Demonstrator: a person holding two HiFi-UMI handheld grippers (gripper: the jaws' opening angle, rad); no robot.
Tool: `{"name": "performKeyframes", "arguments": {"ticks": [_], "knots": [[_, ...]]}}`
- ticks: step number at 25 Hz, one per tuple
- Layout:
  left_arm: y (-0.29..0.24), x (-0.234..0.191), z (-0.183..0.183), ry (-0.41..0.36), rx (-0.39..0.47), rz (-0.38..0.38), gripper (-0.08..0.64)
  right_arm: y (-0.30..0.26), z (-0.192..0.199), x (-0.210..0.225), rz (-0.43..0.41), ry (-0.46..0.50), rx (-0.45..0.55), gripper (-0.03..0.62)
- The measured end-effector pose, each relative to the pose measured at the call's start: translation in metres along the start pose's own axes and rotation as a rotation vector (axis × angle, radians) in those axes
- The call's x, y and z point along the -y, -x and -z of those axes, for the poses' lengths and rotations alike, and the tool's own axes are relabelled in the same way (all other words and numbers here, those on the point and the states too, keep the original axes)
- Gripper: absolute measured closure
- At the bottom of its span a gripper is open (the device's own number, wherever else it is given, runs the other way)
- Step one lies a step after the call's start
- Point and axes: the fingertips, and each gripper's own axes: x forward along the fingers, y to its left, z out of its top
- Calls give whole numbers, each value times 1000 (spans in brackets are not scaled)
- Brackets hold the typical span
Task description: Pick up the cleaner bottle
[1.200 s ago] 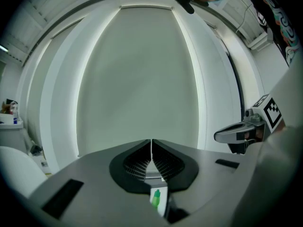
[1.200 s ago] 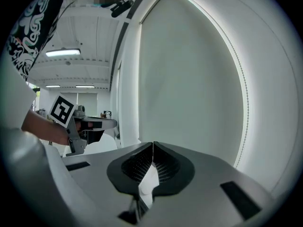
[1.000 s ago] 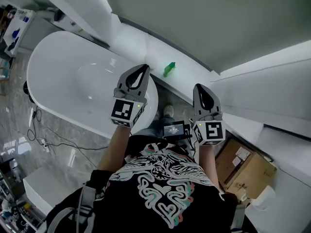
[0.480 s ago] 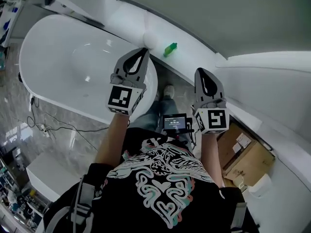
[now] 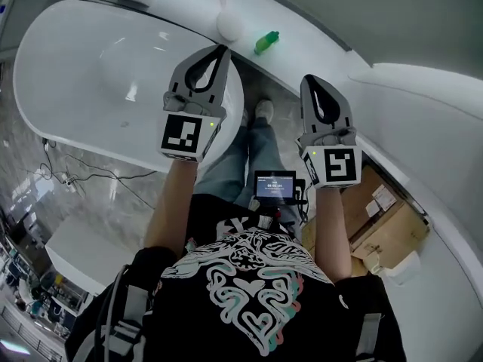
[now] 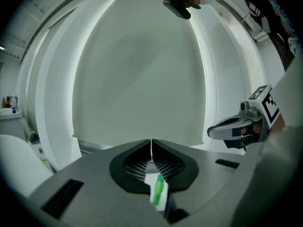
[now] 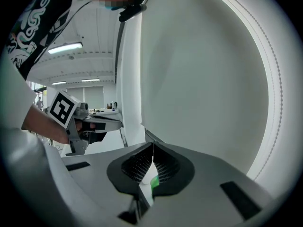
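The cleaner bottle (image 5: 266,42) is small and green and lies on a white ledge (image 5: 302,51) beyond the bathtub. It is also seen low between the jaws as the bottle (image 6: 158,189) in the left gripper view, and as a green sliver of bottle (image 7: 154,182) in the right gripper view. My left gripper (image 5: 224,48) is shut and empty, short of the bottle and to its left. My right gripper (image 5: 311,78) is shut and empty too, nearer me and to the bottle's right. Each shows in the other's view: the right gripper (image 6: 211,131) and the left gripper (image 7: 119,121).
A white bathtub (image 5: 90,74) fills the left. A white ball (image 5: 230,25) sits on its far rim beside the bottle. Cables (image 5: 75,179) trail over the marble floor. A cardboard box (image 5: 389,228) stands at the right. A small screen (image 5: 274,185) hangs at the person's chest.
Both grippers have sunk and look larger in the head view, with the bottle and ledge now nearer the top of the picture. Both pairs of jaws have stayed shut.
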Motion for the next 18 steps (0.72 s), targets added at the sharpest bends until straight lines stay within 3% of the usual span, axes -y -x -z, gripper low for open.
{"name": "performKeyframes", "arguments": {"ticks": [9, 18], "knots": [[1, 17, 54, 11, -60, -8, 537, -7, 43, -13, -53, -2, -34, 563], [-20, 24, 77, -1, 7, -18, 537, -20, 77, -2, -66, -9, -58, 563]]}}
